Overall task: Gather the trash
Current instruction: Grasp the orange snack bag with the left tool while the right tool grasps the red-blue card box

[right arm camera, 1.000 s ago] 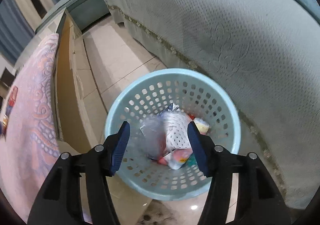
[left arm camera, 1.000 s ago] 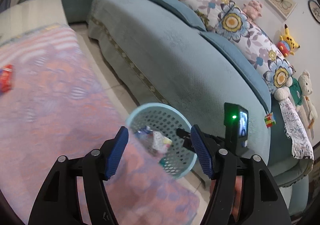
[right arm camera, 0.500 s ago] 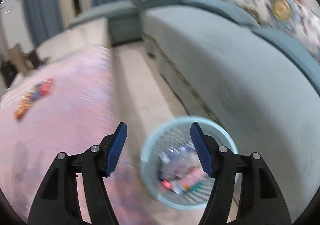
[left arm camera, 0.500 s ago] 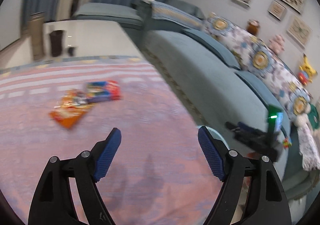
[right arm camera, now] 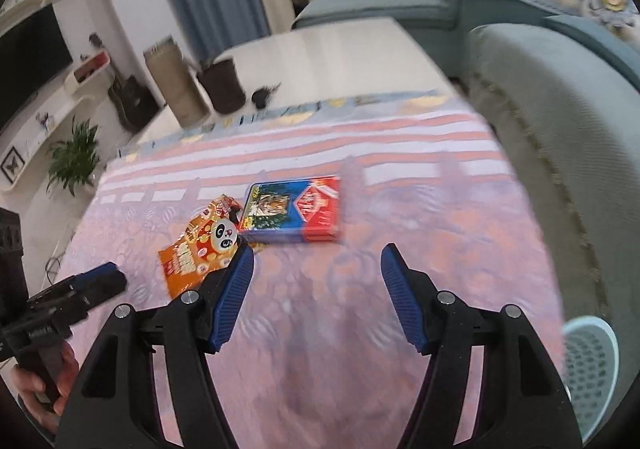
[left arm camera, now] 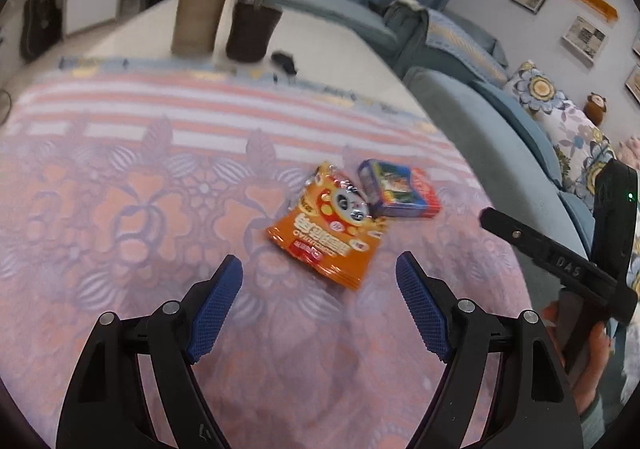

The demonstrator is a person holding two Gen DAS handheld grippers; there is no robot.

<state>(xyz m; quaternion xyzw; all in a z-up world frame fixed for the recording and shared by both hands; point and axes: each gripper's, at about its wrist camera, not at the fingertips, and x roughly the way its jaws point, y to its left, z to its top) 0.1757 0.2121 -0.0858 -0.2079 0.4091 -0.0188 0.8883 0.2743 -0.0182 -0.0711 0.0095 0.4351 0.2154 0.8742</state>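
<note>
the left gripper (left arm camera: 319, 271) points forward and down, its blue-padded jaws spread wide with nothing between them. the right gripper (right arm camera: 317, 263) has the same downward tilt, jaws apart and empty. each shows in the other's view: the right one at the right edge, held in a hand (left arm camera: 588, 345); the left one at the near left, gripped by a hand (right arm camera: 44, 381).

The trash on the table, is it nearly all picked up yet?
Not quite. Nothing is in hand: the left gripper and right gripper are both open and empty. Still on the patterned tablecloth lie an orange snack packet and a blue-and-red box, touching each other. The light blue basket waits on the floor beside the table; what is inside it cannot be seen here.
</note>
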